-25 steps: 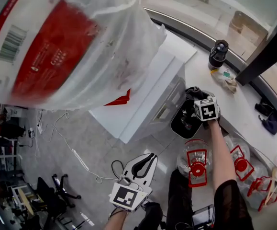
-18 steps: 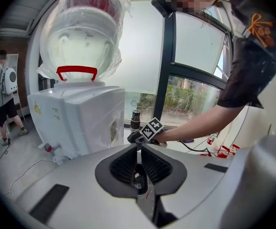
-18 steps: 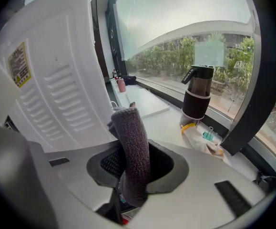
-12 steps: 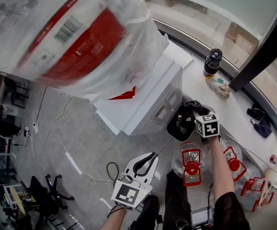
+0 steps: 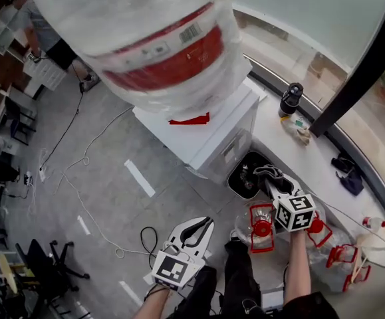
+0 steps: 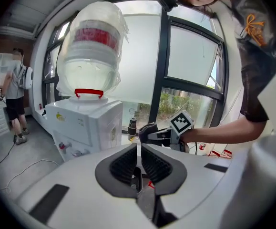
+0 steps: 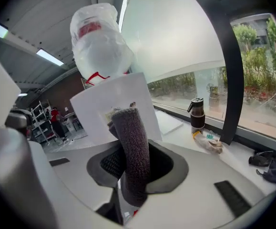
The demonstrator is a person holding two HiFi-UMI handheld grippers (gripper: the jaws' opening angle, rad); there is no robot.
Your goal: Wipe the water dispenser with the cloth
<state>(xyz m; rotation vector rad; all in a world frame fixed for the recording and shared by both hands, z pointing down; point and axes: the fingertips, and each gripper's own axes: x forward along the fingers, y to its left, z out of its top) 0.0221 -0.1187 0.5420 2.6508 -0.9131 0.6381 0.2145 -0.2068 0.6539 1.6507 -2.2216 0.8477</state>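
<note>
The white water dispenser (image 5: pixel 212 135) stands beside the window sill, with a big plastic-wrapped, red-labelled bottle (image 5: pixel 159 45) upturned on top. My right gripper (image 5: pixel 267 179) is shut on a dark grey cloth (image 5: pixel 261 171) and hangs a little off the dispenser's side, over a black bin. In the right gripper view the cloth (image 7: pixel 130 147) sticks up between the jaws in front of the dispenser (image 7: pixel 116 104). My left gripper (image 5: pixel 199 230) hangs lower, over the floor. Its jaws are shut with nothing between them (image 6: pixel 138 151).
A black flask (image 5: pixel 289 100) and small items sit on the sill. The black bin (image 5: pixel 245 175) stands beside the dispenser. Spare bottles with red handles (image 5: pixel 262 224) lie near my feet. Cables (image 5: pixel 92 145) run across the floor; a person (image 6: pixel 16 99) stands far left.
My right gripper with the cloth has drawn back from the dispenser's side toward me. The head view has swung, showing more floor. The left gripper has barely moved.
</note>
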